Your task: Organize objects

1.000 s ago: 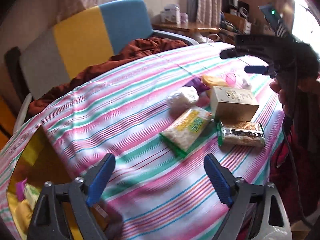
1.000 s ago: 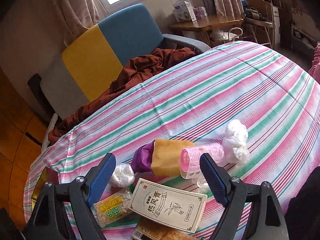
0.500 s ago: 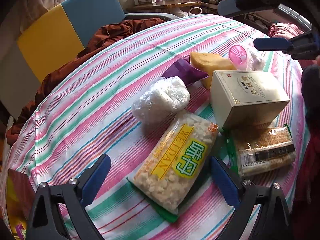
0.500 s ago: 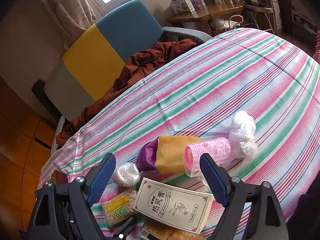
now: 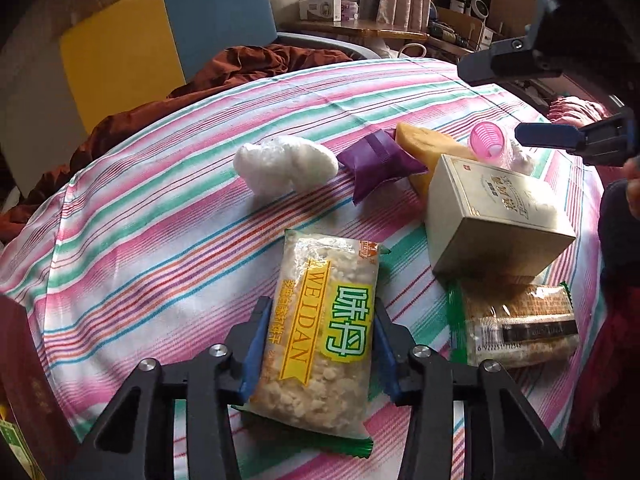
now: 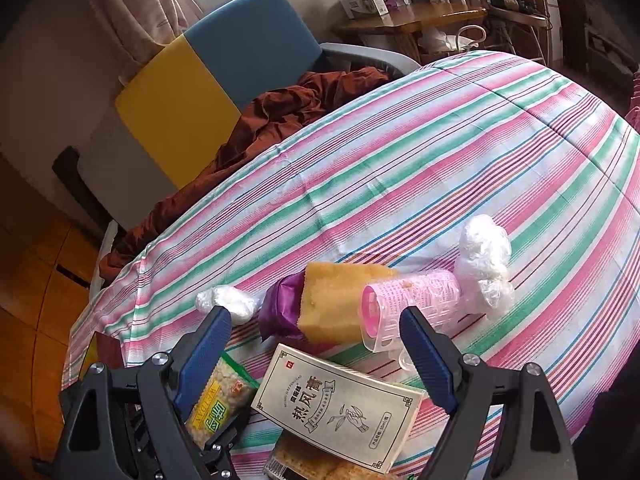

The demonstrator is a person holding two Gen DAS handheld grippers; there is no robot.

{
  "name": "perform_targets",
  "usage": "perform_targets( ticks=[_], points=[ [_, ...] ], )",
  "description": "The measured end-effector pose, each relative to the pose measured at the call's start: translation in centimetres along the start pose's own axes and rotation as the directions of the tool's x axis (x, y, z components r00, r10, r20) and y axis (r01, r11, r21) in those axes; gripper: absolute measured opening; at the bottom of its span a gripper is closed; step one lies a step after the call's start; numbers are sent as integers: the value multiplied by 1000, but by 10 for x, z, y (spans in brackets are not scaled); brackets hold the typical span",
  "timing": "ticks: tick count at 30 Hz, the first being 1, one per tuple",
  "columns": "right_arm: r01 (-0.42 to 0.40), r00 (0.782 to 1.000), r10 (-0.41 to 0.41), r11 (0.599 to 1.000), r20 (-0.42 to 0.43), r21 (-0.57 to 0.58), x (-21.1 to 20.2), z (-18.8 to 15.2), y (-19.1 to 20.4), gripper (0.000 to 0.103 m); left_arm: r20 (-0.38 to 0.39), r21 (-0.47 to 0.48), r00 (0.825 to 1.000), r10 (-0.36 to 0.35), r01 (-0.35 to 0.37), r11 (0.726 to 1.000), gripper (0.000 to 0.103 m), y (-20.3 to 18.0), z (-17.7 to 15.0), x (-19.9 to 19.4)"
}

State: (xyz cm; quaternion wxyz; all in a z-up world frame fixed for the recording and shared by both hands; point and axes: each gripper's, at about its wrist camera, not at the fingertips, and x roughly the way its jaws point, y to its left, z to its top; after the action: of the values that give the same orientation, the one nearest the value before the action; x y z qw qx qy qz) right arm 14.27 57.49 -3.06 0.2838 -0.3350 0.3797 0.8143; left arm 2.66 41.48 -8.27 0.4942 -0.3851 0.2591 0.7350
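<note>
My left gripper [image 5: 320,344] is shut on the WEIDAN snack packet [image 5: 320,332], its blue pads pressing both long sides; the packet lies on the striped tablecloth [image 5: 160,216]. The packet also shows in the right wrist view [image 6: 218,404]. My right gripper [image 6: 316,356] is open and empty, hovering above the beige box [image 6: 340,404], with the pink roller [image 6: 408,300] and yellow sponge [image 6: 340,292] beyond it. In the left wrist view the right gripper [image 5: 560,112] hangs above the pink roller [image 5: 488,140].
Beside the packet lie a beige box [image 5: 496,216], a cracker pack [image 5: 516,324], a purple pouch [image 5: 380,160], a yellow sponge [image 5: 432,148] and a white plastic bundle [image 5: 284,164]. Another clear plastic wad [image 6: 484,256] lies right of the roller. A blue-yellow chair [image 6: 224,68] with brown cloth stands behind.
My left gripper moved forward and down to the snack packet and closed on it. My right gripper stayed open above the box, shifting only slightly.
</note>
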Motion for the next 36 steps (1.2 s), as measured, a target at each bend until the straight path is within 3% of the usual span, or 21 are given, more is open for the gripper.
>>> perform_targets(
  ticks=[11,24,33,36],
  points=[
    [-10,1000,10,1000,-29,1,5,-2,0,88,97,-23,995,34,-32,999,47,-11,-60,-37],
    [62,980,-94,981,-173,-186,36,-22,27,93,142,-18,989,37,-35,999,47,-7,-66,-36],
    [108,959,-186,939,-215,-327,39,-33,46,92,158,-39,987,14,-8,999,48,-3,-69,-36],
    [135,939,-246,906,-239,-402,39,-37,51,92,162,-46,987,10,-3,999,48,-2,-70,-37]
  ],
)
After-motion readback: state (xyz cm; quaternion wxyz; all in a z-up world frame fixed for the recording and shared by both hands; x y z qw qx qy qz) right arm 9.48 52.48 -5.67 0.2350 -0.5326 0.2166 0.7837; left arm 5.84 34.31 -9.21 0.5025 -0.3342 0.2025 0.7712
